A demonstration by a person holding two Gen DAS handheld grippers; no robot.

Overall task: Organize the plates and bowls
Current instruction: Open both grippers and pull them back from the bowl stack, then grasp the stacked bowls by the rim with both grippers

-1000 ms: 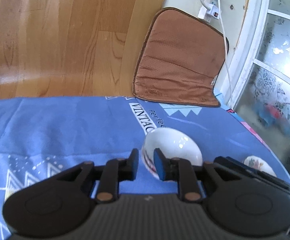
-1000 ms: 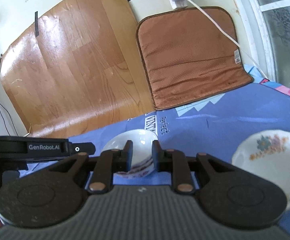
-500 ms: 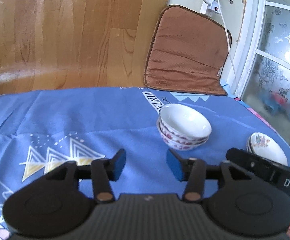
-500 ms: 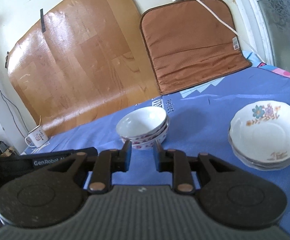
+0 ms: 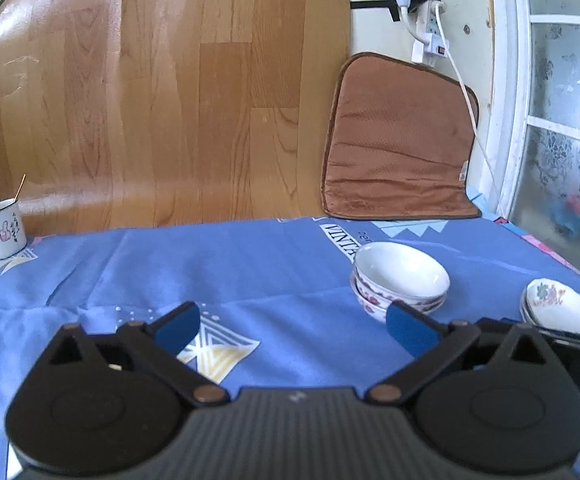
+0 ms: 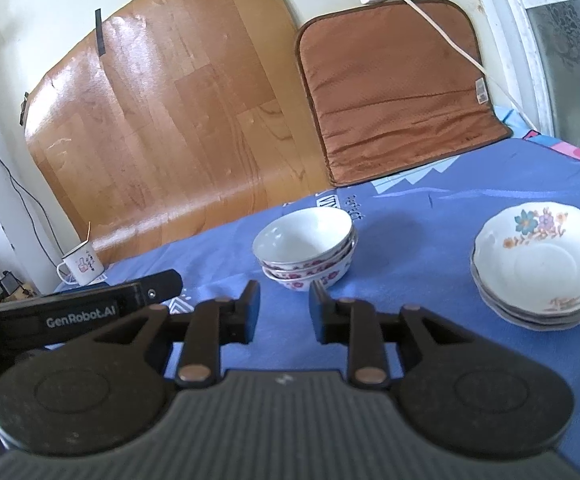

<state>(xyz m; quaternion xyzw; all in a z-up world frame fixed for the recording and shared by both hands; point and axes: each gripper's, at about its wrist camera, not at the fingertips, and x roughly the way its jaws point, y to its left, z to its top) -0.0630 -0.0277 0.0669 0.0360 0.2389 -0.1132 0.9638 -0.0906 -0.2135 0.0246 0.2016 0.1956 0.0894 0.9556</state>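
A stack of white bowls with red flower trim (image 5: 401,286) (image 6: 306,250) stands on the blue tablecloth (image 5: 250,264). A stack of white flowered plates (image 6: 540,266) (image 5: 560,306) stands to its right. My left gripper (image 5: 292,330) is wide open and empty, back from the bowls and to their left. My right gripper (image 6: 284,312) is narrowly open with nothing between its fingers, just in front of the bowl stack. The left gripper's body (image 6: 78,310) shows at the left of the right wrist view.
A white enamel mug (image 5: 2,234) (image 6: 82,266) stands at the far left of the table. A brown cushion (image 5: 400,148) and a wood-grain board (image 5: 162,112) lean against the wall behind. A window (image 5: 566,128) is at the right.
My left gripper let go of the top bowl, opened wide and drew back. My right gripper also drew back from the bowl stack, its jaws parting slightly. The bowls now sit stacked.
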